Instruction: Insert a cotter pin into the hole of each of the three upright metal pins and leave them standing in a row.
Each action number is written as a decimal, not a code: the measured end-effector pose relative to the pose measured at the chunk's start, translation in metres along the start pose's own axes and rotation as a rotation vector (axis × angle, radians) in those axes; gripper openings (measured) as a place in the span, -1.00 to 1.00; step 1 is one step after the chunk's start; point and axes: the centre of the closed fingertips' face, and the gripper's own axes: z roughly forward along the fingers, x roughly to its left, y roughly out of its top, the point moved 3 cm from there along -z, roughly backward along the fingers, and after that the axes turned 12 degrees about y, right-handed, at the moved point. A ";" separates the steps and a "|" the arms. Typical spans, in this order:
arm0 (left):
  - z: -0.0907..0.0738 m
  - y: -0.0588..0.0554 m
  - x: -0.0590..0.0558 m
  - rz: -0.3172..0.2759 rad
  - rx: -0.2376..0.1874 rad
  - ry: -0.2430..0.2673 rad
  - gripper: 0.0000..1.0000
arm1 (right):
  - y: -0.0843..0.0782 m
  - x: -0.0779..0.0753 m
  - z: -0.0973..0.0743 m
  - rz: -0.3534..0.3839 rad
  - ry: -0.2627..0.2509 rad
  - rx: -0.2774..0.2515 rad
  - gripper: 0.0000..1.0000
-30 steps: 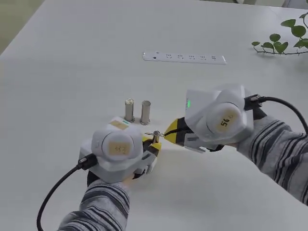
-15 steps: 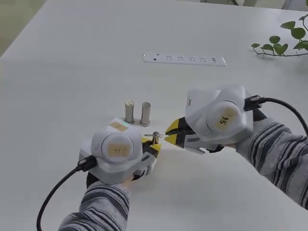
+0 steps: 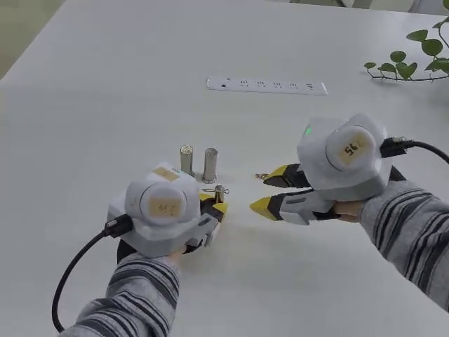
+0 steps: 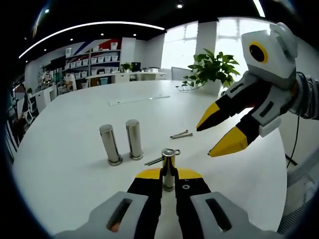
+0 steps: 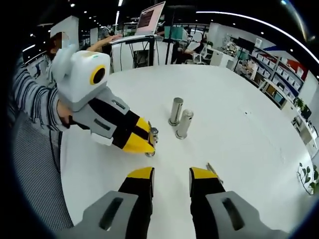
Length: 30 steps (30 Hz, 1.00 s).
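Found the right tool [image 3: 259, 193] drawn back to the right of where it stood a second before, now well apart from the held pin [image 3: 219, 193], its jaws spread wide with nothing between them. Found the left tool [image 3: 219, 205] clamped low on that upright pin, which stood on the matte white surface [image 3: 105, 105] just in front of a rear left pin [image 3: 186, 160] and a rear right pin [image 3: 210, 165], which were close together but apart.

From the head view, made out the cotter pin [image 3: 210, 190] merely as a thin line across the held pin's top. From the left gripper view, saw it passing through the hole near the top, looped head on one side and legs slanting out the other. Saw there also the loose cotter pins [image 4: 180, 134] lying flat on the surface between the pins and the right tool. From the right gripper view, caught one of these just beside a jaw tip, partly hidden.

Noted smooth, polished steel cylinders with small flared feet, black jaws capped in yellow, and rounded white housings. Farther back lay a flat white power strip [image 3: 266, 85] and a trailing green plant [image 3: 414, 60].
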 end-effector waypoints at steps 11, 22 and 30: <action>-0.003 -0.002 0.031 0.004 -0.019 0.061 -0.91 | -0.005 0.002 0.002 0.044 -0.012 -0.014 -0.53; -0.002 0.002 0.057 0.015 -0.062 0.117 -0.91 | -0.004 -0.001 0.005 0.066 -0.019 -0.031 -0.54; -0.004 -0.001 0.067 0.006 -0.073 0.122 -0.91 | -0.007 -0.002 0.004 0.076 -0.019 -0.029 -0.55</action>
